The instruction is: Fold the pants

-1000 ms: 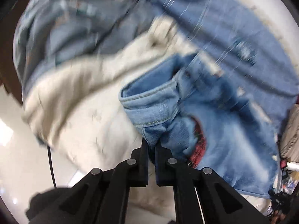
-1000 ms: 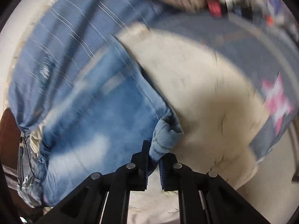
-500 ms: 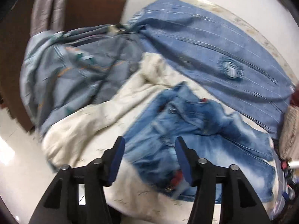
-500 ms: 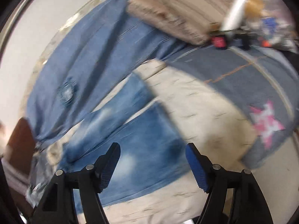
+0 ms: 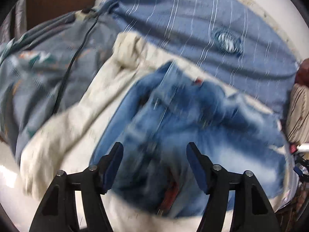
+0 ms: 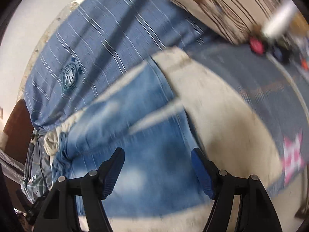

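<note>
The left gripper [image 5: 154,164] hangs over the pants [image 5: 173,127] with its jaws spread wide and nothing between them. The pants are faded blue denim, lying rumpled on a cream blanket [image 5: 81,123], with a bit of red showing near their lower edge. Beyond them lies a blue cloth with thin white stripes [image 5: 193,23]. To the left, a grey patterned sheet [image 5: 38,73] carries a thin black cable [image 5: 77,52]. The picture is blurred.
</note>
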The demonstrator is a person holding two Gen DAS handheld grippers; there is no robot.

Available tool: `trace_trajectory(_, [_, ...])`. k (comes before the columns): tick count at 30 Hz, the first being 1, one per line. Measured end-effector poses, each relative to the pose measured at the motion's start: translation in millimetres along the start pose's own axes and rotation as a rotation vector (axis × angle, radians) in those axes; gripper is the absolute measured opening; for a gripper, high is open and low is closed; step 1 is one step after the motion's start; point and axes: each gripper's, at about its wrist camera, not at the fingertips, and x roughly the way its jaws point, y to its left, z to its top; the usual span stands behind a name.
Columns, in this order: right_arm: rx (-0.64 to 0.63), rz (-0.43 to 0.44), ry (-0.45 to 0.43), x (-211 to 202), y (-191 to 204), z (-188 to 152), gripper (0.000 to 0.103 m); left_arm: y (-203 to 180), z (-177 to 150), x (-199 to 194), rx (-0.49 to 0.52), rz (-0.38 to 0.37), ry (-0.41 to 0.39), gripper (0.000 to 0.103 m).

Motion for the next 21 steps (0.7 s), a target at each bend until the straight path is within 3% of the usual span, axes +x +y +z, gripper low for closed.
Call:
trace_trajectory(4, [-0.098,-0.074,-0.006,37,15,49,0.074,3,44,32,-0.017,-0.054,0.011,0.071])
trace_trajectory(7, [-0.112,-0.132,0.081,81,13,75,0.074,6,63,69,-0.048,-0.063,0.075,0.071])
trace_trajectory(9, [-0.137,-0.12,0.127,100,11,79,0.071,9,66,86,-0.059,-0.07,0.102,0.071])
trace_trajectory(10, [-0.146,-0.083,0.154,108,13,76,0.05,11,67,91,-0.068,-0.061,0.102,0.071])
trace_trajectory(11, [-0.172,-0.094,0.164,111,17,74,0.013,13,67,94,-0.078,-0.055,0.102,0.071])
trace_trajectory(13, [-0.224,-0.179,0.139,106,22,72,0.008,17,68,94,-0.09,-0.054,0.084,0.071])
trace_trajectory(15, [-0.267,-0.288,0.106,100,20,69,0.008,19,73,90,-0.08,-0.033,0.053,0.071])
trace_trajectory(17, [-0.25,-0.312,0.208,116,7,62,0.016,17,83,93,-0.075,-0.029,0.034,0.071])
trace_trajectory(19, [-0.262,-0.301,0.184,112,9,63,0.022,16,96,102,-0.082,-0.062,0.052,0.071])
trace_trajectory(21, [-0.221,-0.24,0.15,101,11,70,0.063,10,112,113,-0.085,-0.116,0.071,0.072])
